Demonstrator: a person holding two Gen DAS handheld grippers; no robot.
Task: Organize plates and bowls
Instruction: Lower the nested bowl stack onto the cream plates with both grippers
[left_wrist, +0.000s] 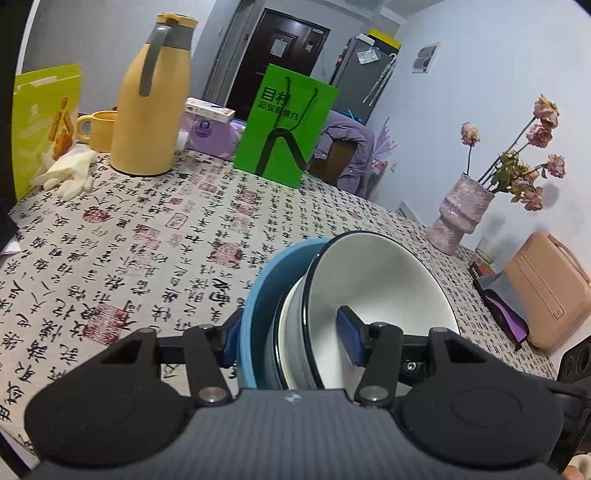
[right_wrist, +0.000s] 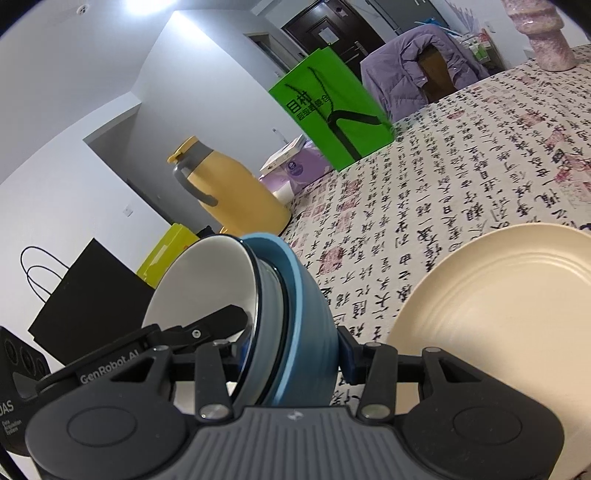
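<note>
Both claws are clenched on the same nested bowl stack: left claw (left_wrist: 290, 341) and right claw (right_wrist: 295, 356) each pinch the blue bowl (right_wrist: 303, 291) with the white bowl (left_wrist: 384, 280) inside, lifted over the worktop (left_wrist: 147, 240). Probably best to keep both level and lower together near the cream plate (right_wrist: 509, 314).

Both wrist views close, angled down across table (left_wrist: 147, 229); shared: nested bowls (left_wrist: 295, 314) at 6 o'clock, green bag (right_wrist: 332, 107) at 12.
</note>
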